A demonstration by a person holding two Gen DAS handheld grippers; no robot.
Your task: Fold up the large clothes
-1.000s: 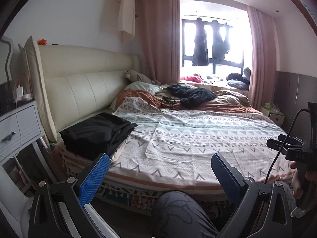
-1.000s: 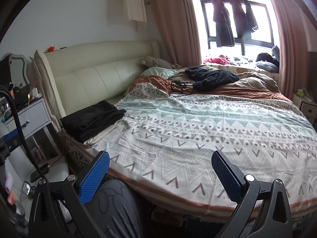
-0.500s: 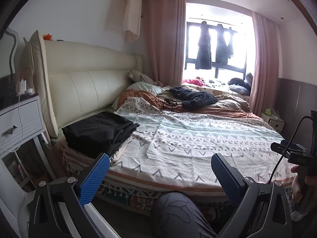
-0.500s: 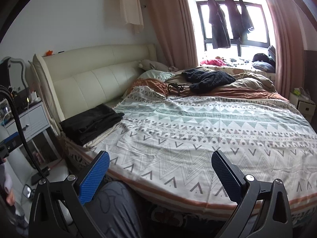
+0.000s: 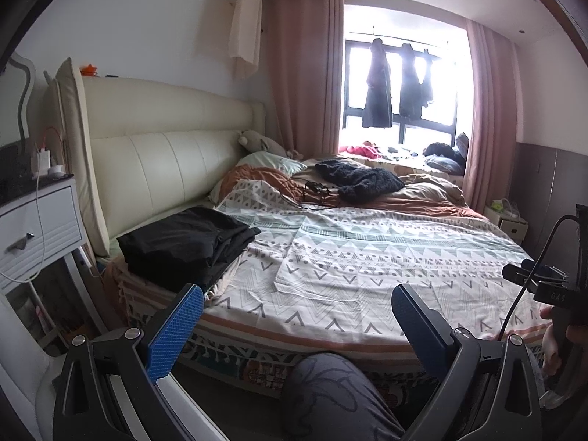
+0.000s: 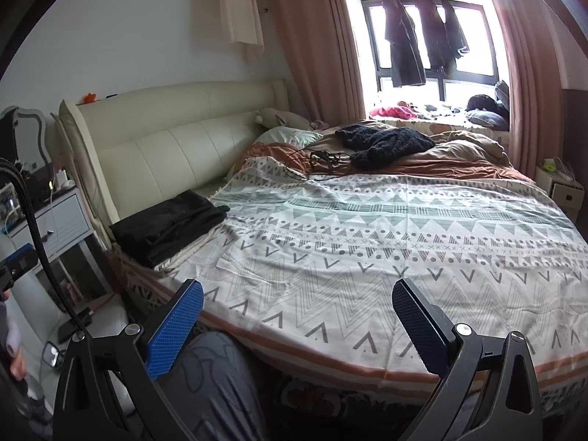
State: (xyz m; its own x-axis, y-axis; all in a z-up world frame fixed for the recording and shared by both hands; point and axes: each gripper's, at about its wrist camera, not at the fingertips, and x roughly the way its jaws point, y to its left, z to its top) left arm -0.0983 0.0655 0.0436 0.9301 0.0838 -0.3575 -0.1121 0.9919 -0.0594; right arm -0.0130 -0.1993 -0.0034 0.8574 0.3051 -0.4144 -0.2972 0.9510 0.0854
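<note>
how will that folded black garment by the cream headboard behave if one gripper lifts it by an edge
The folded black garment is probably floppy: its layers already sag and splay at the right edge. Lifted by one edge it would likely unfold, since the stacked folds look loose. It seems light, barely denting the patterned bedspread.

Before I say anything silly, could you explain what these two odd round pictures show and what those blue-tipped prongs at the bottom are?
A person holds a two-finger gripper in each hand, each with a fisheye camera looking along its fingers. One picture is from the left gripper, the other from the right gripper; the blue prongs are their fingers. Both are open and hold nothing. They face a bed with a patterned cover. On it lie folded black clothes near the headboard and a dark knitted garment farther back. The person's knee shows below.
</note>
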